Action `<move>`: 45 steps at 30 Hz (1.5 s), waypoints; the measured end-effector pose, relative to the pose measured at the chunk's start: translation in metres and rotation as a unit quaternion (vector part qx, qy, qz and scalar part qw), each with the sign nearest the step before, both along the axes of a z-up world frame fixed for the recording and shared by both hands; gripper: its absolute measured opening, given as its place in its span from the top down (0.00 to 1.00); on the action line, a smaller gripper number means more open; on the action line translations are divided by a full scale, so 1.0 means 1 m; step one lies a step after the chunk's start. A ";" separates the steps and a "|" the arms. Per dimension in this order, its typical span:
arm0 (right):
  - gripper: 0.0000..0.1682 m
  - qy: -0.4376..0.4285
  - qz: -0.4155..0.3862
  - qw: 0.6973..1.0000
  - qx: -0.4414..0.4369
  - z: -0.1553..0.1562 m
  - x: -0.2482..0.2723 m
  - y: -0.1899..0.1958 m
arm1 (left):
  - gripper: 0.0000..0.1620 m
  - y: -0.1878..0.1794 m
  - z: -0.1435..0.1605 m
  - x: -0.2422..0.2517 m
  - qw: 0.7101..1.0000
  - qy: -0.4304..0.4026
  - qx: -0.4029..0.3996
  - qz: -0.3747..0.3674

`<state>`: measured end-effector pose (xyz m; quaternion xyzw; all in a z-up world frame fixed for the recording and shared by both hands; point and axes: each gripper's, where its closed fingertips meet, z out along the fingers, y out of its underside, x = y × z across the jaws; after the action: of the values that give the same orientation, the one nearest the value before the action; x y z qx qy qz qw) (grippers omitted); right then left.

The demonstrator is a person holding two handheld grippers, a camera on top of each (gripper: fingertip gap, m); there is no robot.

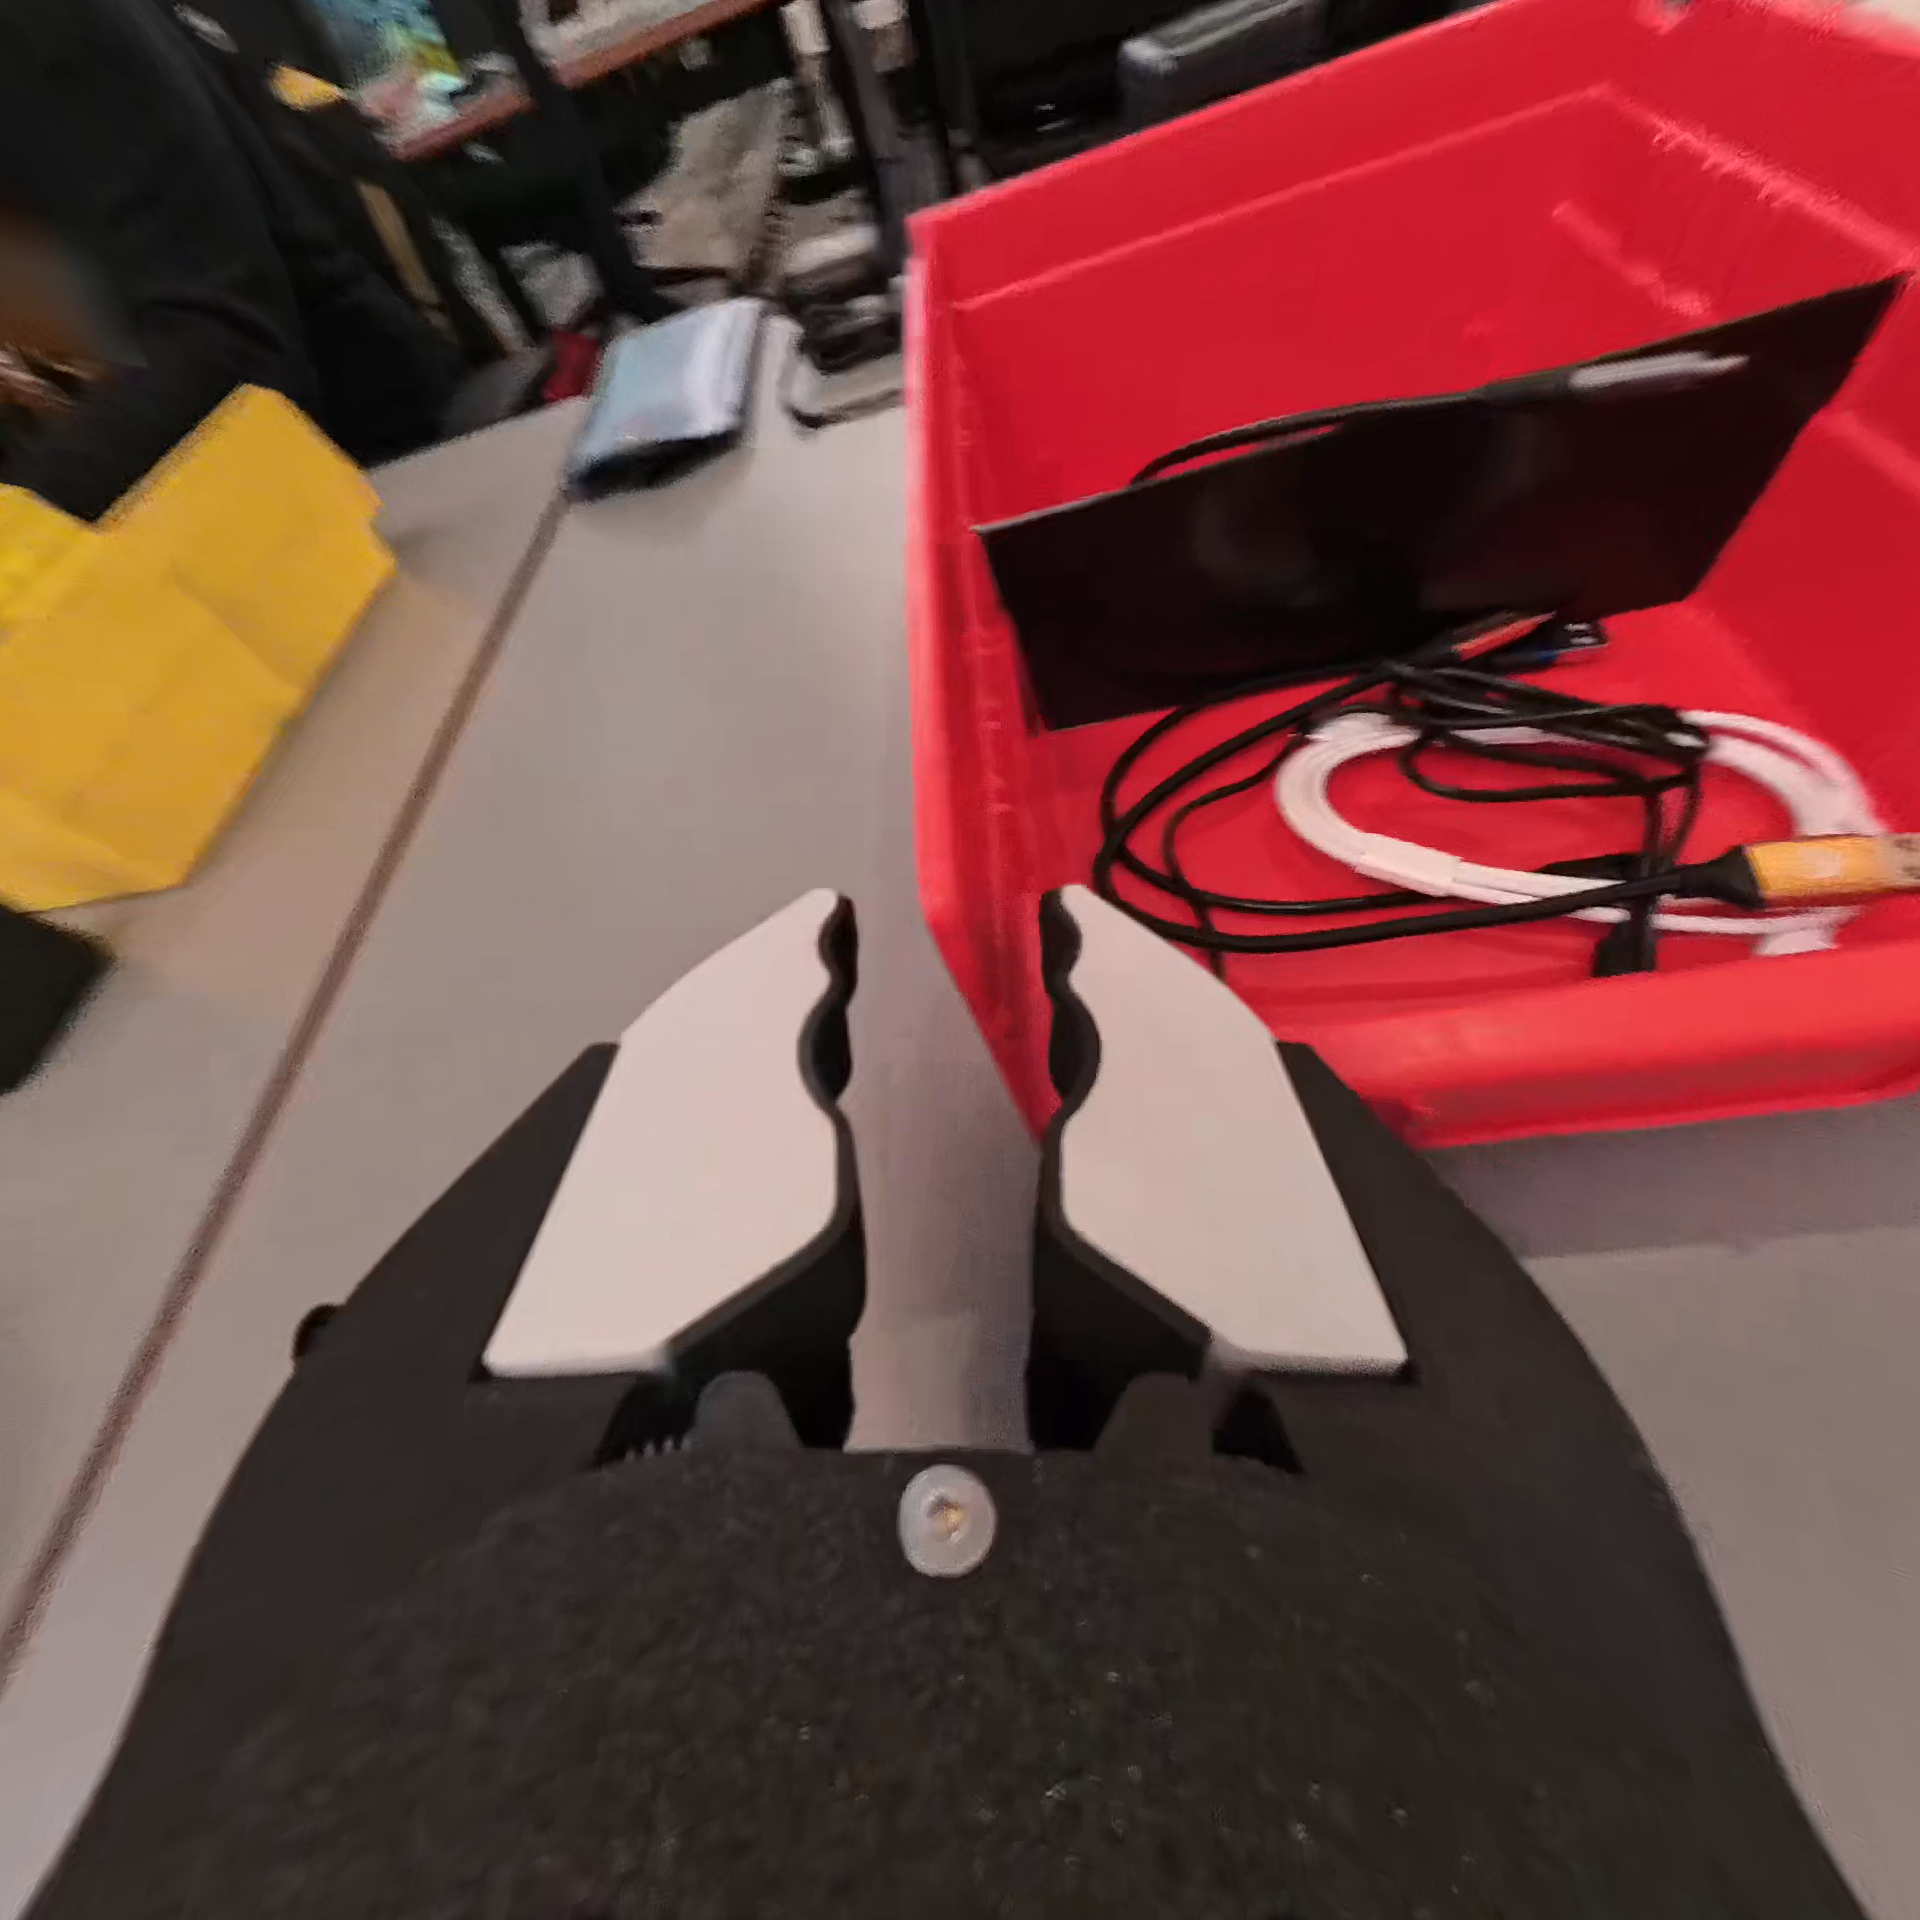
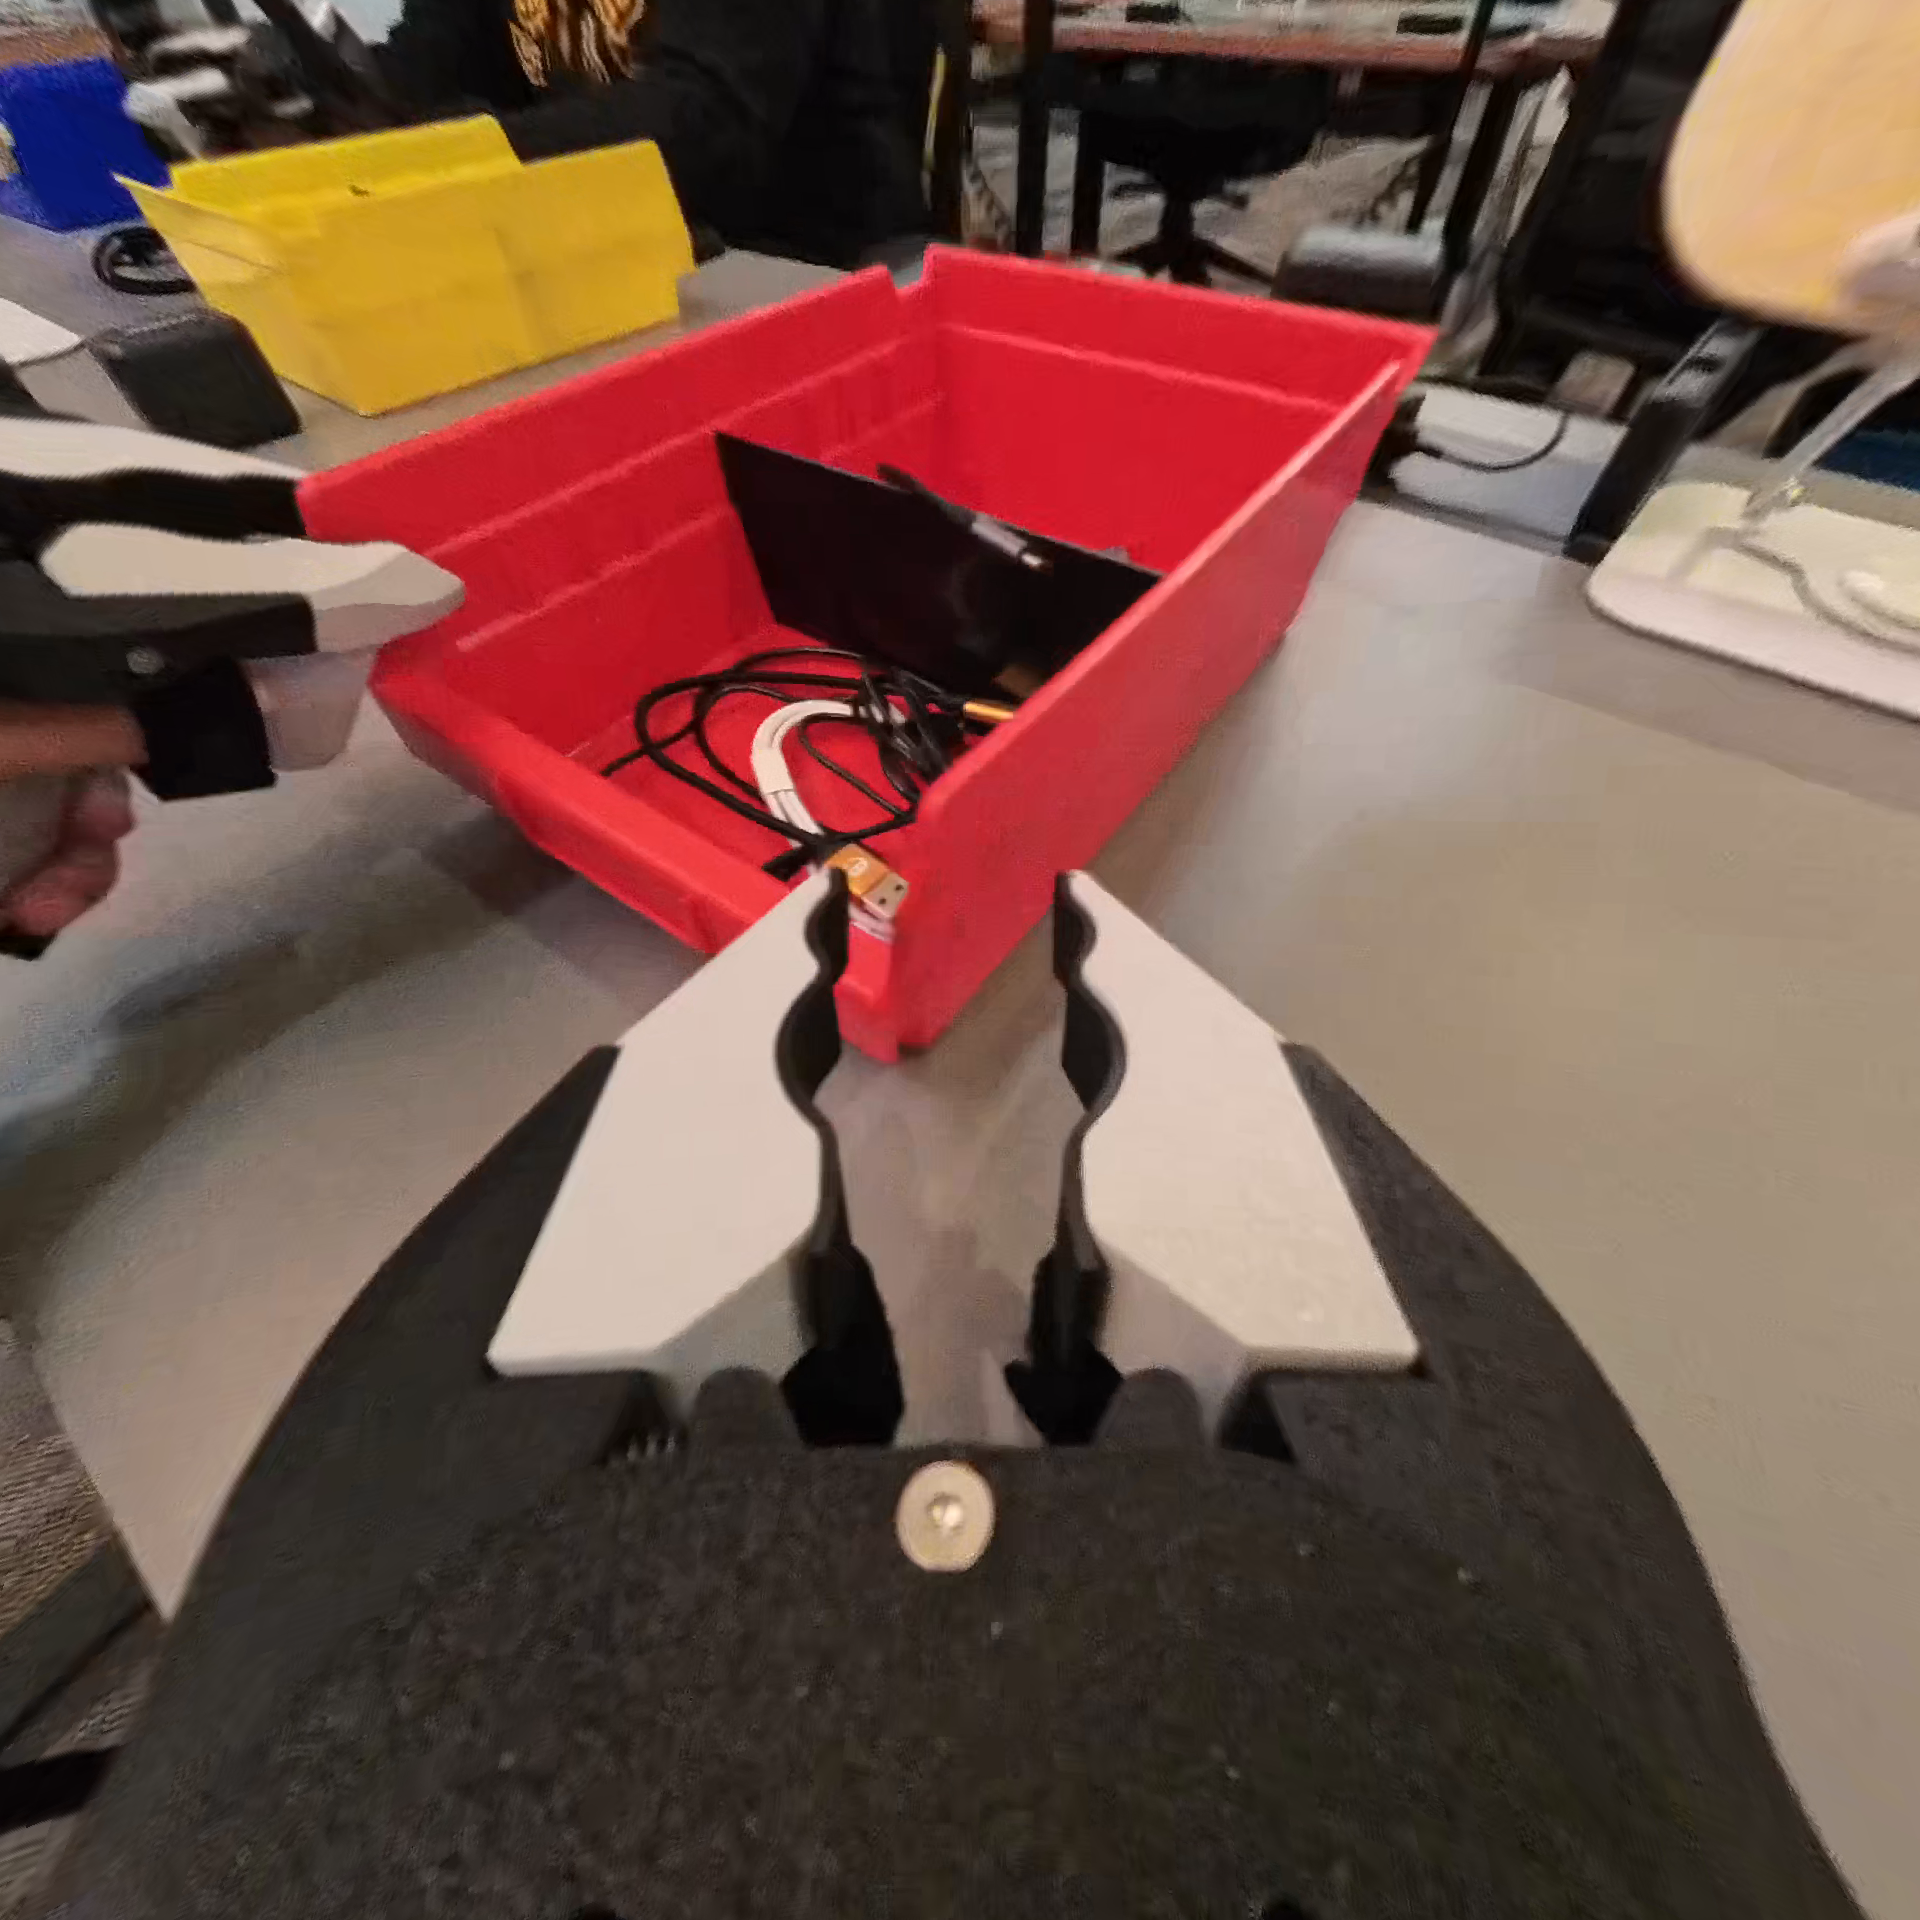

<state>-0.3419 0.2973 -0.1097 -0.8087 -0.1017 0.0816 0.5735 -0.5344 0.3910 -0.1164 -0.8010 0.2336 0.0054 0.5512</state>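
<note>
Across the grey tabletop (image 2: 1507,935), from left to right, a yellow folded-plastic bin (image 2: 436,260) stands at the far left edge, well apart from everything else. Next comes the left gripper (image 1: 948,920), held in a person's hand (image 2: 52,831), its pale fingers spread apart with nothing between them, hovering just beside the near left corner of the red corrugated-plastic bin (image 1: 1351,187); whether it touches the wall cannot be told. Inside that red bin a flat black rectangular panel (image 2: 914,582) leans tilted against the far side, and on the floor in front of it lies a tangle of thin black cables (image 2: 727,717), a coiled white cable (image 2: 779,769) and an orange-bodied plug (image 2: 868,878) near the front corner. Farther right, the right gripper (image 2: 943,888) hangs over the table at the bin's near corner, its jaws likewise parted and empty, closest to the orange plug but not in contact with it.
</note>
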 end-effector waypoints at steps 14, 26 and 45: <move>0.83 -0.029 -0.226 0.970 0.083 0.022 0.336 -0.198 | 0.91 -0.113 0.016 0.097 0.968 -0.226 -0.063 -0.093; 0.81 0.047 -0.304 0.951 0.032 0.000 0.414 -0.219 | 0.86 -0.115 -0.012 0.114 0.961 -0.219 -0.129 -0.108; 0.81 0.072 -0.122 0.984 0.106 0.021 0.328 -0.180 | 0.73 -0.185 -0.001 0.199 0.894 -0.184 -0.136 -0.385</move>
<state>-0.0138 0.1172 -0.0885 -0.7418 0.0312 0.0576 0.6674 -0.3357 0.2056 -0.1172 -0.7021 0.4168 -0.3865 0.4288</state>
